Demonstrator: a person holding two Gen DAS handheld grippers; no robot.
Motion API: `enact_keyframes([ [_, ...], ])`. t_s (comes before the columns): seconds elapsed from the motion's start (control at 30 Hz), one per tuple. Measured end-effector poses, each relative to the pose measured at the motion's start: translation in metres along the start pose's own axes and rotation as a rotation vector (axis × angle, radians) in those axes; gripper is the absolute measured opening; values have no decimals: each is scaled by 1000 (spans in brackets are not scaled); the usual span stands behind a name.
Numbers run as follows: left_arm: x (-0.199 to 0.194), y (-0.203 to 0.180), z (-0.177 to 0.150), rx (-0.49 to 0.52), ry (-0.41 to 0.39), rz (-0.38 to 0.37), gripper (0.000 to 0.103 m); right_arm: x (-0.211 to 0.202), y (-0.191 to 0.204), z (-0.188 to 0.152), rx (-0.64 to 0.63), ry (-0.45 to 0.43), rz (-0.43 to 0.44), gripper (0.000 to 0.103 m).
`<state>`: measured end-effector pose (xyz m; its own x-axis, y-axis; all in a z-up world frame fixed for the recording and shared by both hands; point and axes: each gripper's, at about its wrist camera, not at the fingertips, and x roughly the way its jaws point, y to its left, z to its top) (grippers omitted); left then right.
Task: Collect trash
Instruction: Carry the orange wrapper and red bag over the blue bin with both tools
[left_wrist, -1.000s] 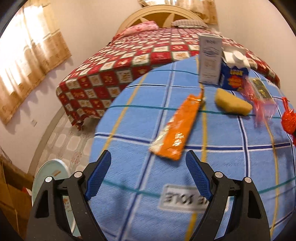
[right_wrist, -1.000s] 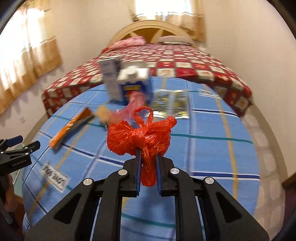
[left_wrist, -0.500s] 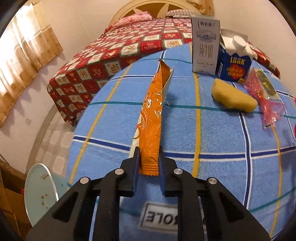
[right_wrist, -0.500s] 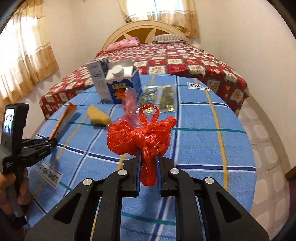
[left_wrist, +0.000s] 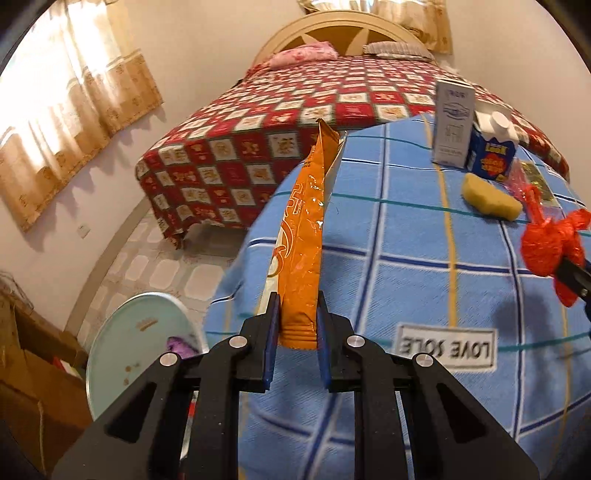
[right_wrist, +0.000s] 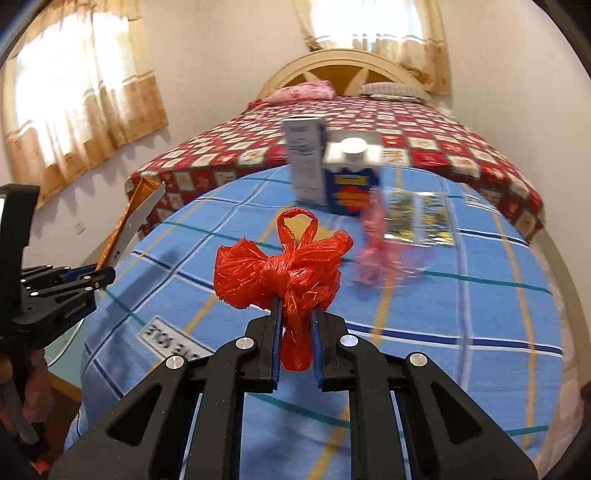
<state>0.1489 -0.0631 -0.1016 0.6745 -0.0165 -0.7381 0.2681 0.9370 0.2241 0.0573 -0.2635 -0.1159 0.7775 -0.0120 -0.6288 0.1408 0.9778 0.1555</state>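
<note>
My left gripper (left_wrist: 295, 321) is shut on the lower end of a long orange snack wrapper (left_wrist: 303, 236) and holds it lifted above the blue checked tablecloth (left_wrist: 388, 280). The wrapper (right_wrist: 127, 218) and left gripper (right_wrist: 92, 275) also show at the left of the right wrist view. My right gripper (right_wrist: 295, 332) is shut on a knotted red plastic bag (right_wrist: 280, 273), held above the table; the bag (left_wrist: 550, 243) shows at the right edge of the left wrist view.
On the table stand a white carton (left_wrist: 452, 122) and a blue carton (left_wrist: 491, 151), with a yellow sponge (left_wrist: 489, 197), a pink plastic wrapper (right_wrist: 373, 243) and foil packets (right_wrist: 417, 218). A pale green bin (left_wrist: 136, 350) stands on the floor at left. A bed (left_wrist: 314, 122) lies behind.
My left gripper closed on the orange wrapper and raised it off the cloth, swinging left toward the table edge. My right gripper kept hold of the red bag and drew back a little.
</note>
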Motion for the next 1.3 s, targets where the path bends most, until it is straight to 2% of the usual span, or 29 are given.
enact_keyframes([
  [0.57, -22, 69, -28, -110, -11, 58, 18, 27, 82, 7, -100, 11, 84, 14],
  [1.3, -29, 131, -56, -173, 8, 152, 18, 37, 149, 12, -223, 21, 157, 14],
])
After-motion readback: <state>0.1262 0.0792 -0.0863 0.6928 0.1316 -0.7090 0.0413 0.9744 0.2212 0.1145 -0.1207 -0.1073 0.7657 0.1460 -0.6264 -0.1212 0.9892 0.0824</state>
